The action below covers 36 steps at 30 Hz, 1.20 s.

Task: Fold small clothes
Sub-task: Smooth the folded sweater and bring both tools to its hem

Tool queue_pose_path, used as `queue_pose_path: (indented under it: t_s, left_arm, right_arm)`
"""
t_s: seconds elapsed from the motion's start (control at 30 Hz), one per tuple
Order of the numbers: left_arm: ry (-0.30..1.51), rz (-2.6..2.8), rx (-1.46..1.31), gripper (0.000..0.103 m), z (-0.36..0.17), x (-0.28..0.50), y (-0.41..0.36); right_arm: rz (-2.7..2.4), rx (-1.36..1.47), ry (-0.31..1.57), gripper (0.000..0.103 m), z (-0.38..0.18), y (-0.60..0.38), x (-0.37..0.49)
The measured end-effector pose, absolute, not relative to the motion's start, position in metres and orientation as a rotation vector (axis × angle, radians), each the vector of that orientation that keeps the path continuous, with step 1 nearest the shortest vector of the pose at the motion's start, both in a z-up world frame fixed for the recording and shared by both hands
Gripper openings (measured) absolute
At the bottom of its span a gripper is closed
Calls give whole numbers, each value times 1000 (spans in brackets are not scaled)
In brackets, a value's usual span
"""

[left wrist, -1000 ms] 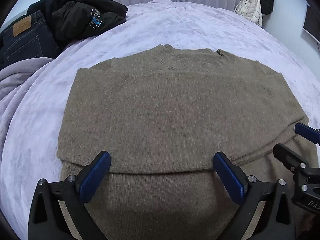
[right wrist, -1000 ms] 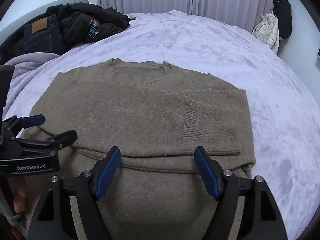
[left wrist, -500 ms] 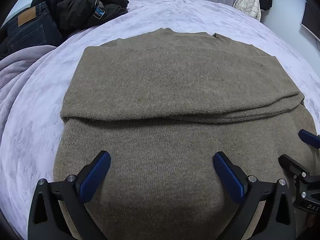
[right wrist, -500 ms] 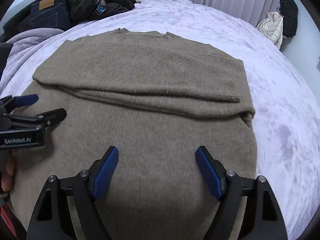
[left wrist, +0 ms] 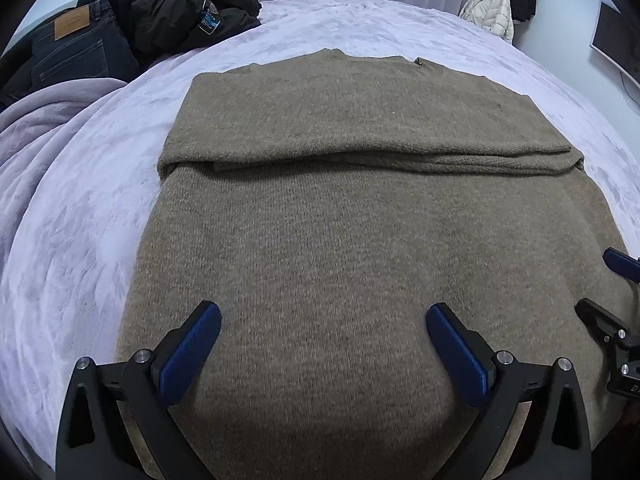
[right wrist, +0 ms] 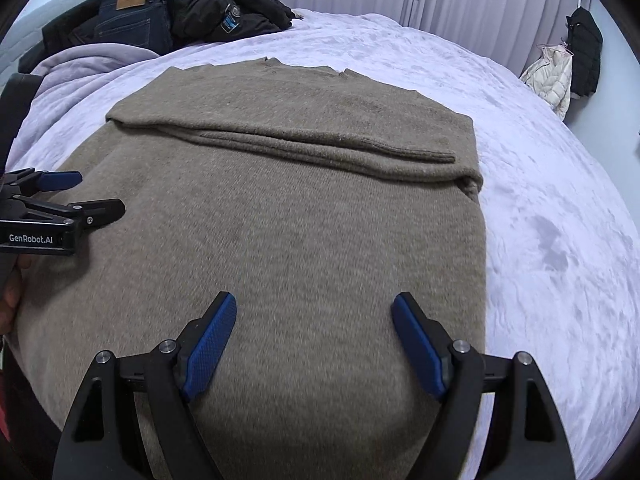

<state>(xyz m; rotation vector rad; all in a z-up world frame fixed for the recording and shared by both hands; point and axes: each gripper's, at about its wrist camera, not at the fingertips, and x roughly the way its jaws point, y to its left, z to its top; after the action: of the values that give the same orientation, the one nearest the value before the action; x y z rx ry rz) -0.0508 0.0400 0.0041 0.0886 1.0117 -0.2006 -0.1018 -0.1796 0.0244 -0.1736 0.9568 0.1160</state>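
Note:
An olive-brown knit sweater [left wrist: 360, 248] [right wrist: 288, 220] lies flat on the pale lilac bed cover [left wrist: 80, 220] [right wrist: 560, 220], neck away from me, both sleeves folded across the chest in a band. My left gripper [left wrist: 324, 320] hovers over the sweater's lower body, jaws wide apart with nothing between the blue pads. My right gripper [right wrist: 314, 312] hangs over the same lower body further right, also wide open and empty. Each gripper shows at the other view's edge: the right gripper [left wrist: 612, 292] and the left gripper [right wrist: 92, 196].
Dark jeans [left wrist: 76, 52] [right wrist: 132, 16] and a black jacket [left wrist: 188, 12] [right wrist: 224, 4] are piled at the bed's far left, beside a bunched lilac blanket [left wrist: 36, 128]. A white coat [left wrist: 490, 12] and dark coat hang at the far right wall. Curtains stand behind.
Both grippers have drawn back toward the sweater's hem: the folded sleeve band, earlier right at the fingertips, now lies well ahead. Jaws stayed open.

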Motion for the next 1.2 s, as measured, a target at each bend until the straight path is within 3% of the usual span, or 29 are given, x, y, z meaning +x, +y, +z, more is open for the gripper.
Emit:
queue_pose_path:
  t_s: [0.3, 0.47, 0.57, 0.7, 1.2]
  left_arm:
    - [947, -292, 158, 103, 6, -122, 73]
    - [934, -411, 160, 103, 36, -147, 66]
    - [911, -468, 233, 103, 41, -144, 28]
    - [1004, -426, 321, 103, 12, -125, -9]
    - [1026, -389, 231, 103, 5, -151, 27]
  right_arm:
    - [232, -267, 933, 83, 27, -191, -149]
    - [337, -296, 967, 83, 41, -194, -172]
    - [481, -284, 918, 83, 53, -171, -176]
    - [527, -476, 890, 83, 33, -122, -175]
    - [526, -413, 911, 84, 20, -175, -209]
